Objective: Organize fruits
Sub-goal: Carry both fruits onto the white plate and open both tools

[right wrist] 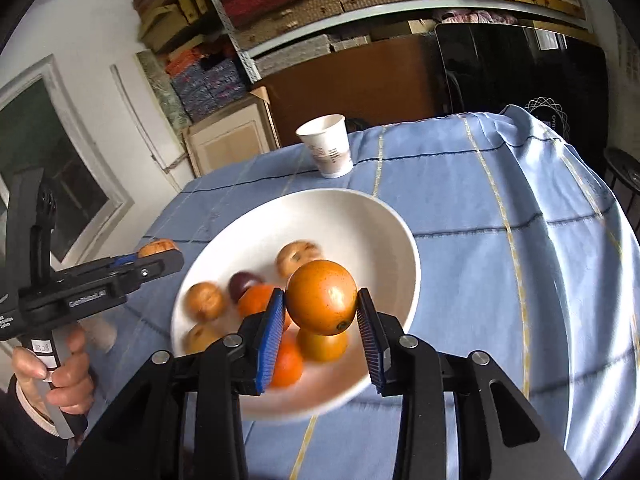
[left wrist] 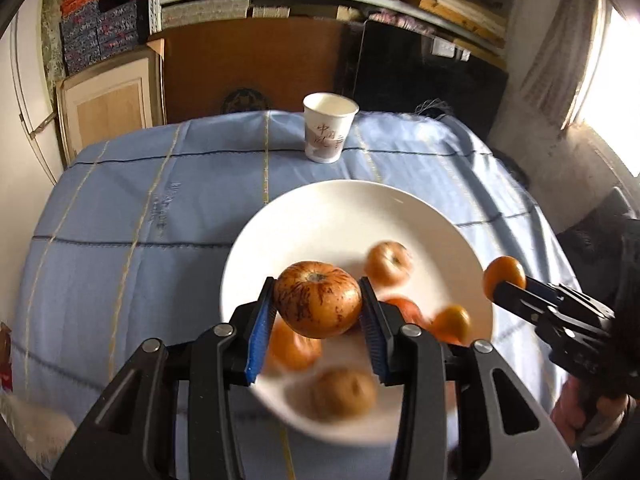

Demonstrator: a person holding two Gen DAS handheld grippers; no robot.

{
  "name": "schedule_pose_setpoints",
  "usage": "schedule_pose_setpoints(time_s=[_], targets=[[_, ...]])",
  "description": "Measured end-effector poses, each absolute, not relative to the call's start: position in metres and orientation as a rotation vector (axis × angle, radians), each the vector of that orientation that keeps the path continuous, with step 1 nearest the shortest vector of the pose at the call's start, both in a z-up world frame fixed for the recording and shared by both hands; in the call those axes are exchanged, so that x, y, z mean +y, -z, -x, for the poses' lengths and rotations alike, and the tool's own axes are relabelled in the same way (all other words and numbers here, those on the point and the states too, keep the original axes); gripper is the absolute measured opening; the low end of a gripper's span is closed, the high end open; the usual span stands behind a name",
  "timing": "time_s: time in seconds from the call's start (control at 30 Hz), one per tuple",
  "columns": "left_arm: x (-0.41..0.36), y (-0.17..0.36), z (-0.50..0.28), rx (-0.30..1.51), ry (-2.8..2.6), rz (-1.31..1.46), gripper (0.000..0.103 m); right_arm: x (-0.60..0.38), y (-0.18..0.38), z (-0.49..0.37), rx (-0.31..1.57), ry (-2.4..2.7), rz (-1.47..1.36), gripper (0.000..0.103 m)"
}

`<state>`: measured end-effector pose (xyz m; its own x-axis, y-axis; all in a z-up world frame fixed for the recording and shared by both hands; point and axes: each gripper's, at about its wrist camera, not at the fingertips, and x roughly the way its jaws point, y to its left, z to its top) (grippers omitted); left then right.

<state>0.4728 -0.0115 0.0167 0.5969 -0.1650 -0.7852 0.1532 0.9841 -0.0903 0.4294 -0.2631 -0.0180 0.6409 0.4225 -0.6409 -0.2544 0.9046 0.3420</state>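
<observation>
Left gripper clamped on fruit, right gripper likewise, both angled down

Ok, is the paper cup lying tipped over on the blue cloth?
No, the paper cup stands upright on the blue cloth, open mouth up, beyond the white plate.

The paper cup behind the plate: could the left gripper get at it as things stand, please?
Probably not yet. The left gripper is shut on a streaked apple, so its jaws are occupied. The path itself looks free: the paper cup stands alone on the blue cloth beyond the plate.
</observation>
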Motion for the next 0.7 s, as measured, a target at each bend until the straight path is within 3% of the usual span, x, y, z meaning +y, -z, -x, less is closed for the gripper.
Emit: schedule_pose_setpoints(time_s=[0.13,0.17,0.23,0.33,0.43,0.47,0.7], targets=[[-0.011,0.003,-0.500,0.979,0.167,0.037,0.042,-0.261,0.032,-0.456,0.855,-0.395,-0.273,0.038],[-0.010,0.004,-0.502,0.984,0.152,0.035,0.057,-0.260,0.035,-0.459,0.868,-0.391,-0.275,0.043],[-0.008,-0.005,-0.492,0.926,0.138,0.035,0.077,-0.263,0.033,-0.457,0.858,-0.403,-0.290,0.056],[-0.006,-0.026,-0.469,0.853,0.147,0.031,0.088,-0.268,0.019,-0.439,0.796,-0.422,-0.292,0.060],[-0.003,-0.044,-0.438,0.799,0.154,0.042,0.095,-0.272,0.004,-0.412,0.750,-0.448,-0.288,0.062],[-0.002,-0.051,-0.421,0.769,0.154,0.042,0.098,-0.275,-0.001,-0.400,0.731,-0.453,-0.292,0.068],[0.000,-0.046,-0.296,0.629,0.116,-0.034,0.098,-0.285,0.004,-0.312,0.638,-0.449,-0.251,0.075]])
